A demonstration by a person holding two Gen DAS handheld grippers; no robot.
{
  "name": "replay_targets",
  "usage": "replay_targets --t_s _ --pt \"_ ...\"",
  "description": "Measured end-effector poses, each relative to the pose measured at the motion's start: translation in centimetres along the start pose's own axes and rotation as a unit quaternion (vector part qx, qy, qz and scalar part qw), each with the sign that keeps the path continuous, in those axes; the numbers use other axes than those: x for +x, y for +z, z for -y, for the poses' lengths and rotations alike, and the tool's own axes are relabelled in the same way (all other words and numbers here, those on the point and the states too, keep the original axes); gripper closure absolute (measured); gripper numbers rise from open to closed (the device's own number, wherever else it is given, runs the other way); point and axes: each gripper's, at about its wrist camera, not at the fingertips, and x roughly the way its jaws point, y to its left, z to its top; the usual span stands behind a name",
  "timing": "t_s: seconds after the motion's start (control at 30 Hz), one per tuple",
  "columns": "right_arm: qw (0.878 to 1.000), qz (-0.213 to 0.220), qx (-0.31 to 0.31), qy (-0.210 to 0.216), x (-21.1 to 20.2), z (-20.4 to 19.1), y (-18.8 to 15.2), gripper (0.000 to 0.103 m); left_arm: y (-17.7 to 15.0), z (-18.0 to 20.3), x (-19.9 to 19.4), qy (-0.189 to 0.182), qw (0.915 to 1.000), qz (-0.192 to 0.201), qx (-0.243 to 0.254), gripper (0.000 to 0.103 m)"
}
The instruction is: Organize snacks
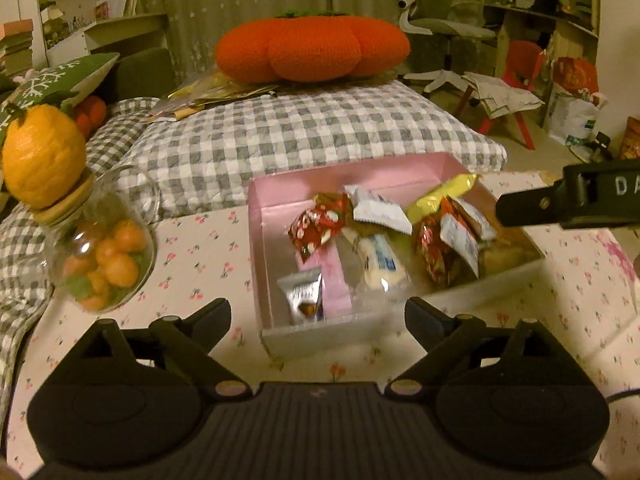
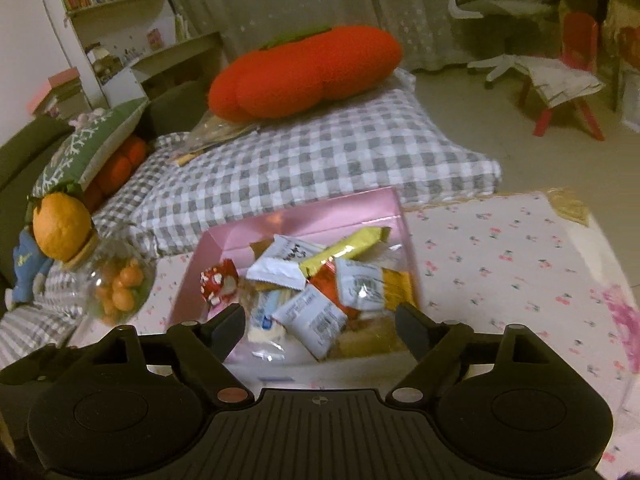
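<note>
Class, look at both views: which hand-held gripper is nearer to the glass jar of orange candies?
Left. The left hand-held gripper is open just right of the jar; the right hand-held gripper, also open, hovers over the pink box, farther away.

Both views: warm, yellowish indoor light, moderately dim. Source not visible; seems overhead and diffuse. Shadows soft, weak.

Left wrist view: strong fisheye bowing, dark vignette at all four corners. Snack packets (image 1: 320, 222) in the pink box (image 1: 256, 240) smeared, likely motion blur; foil shows small glare spots. Glass jar (image 1: 102, 256) carries faint highlights. Background shelves soft, low in detail.

Right wrist view: same vignette and barrel distortion. Packets blurred, print unreadable. Tablecloth (image 2: 520, 260) pattern smears toward the right edge. Far room dim, grainy.
</note>
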Motion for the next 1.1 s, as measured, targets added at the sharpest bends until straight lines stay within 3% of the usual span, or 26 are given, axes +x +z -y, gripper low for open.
replay_targets --t_s 0.2,0.47,0.63,1.1 --pt "0.999 0.009 -0.034 -0.020 -3.7 -1.4 -1.7 0.015 -1.6 -0.2 -2.1 0.005 0.9999 -0.011 -0.012 0.005" --pt "0.991 0.014 -0.122 -0.060 -7.7 -3.1 -5.2 0.014 -3.9 -0.2 -5.3 0.020 0.9993 -0.028 -0.015 0.003" --pt "0.992 0.003 -0.105 -0.067 -8.4 -3.2 -6.6 0.013 -4.3 -1.4 -7.0 0.031 0.9972 -0.045 -0.051 0.001" --pt "0.992 0.008 -0.076 -0.103 -9.0 -3.4 -8.5 0.012 -5.8 -2.0 -9.0 0.082 0.9943 -0.029 -0.060 0.000"
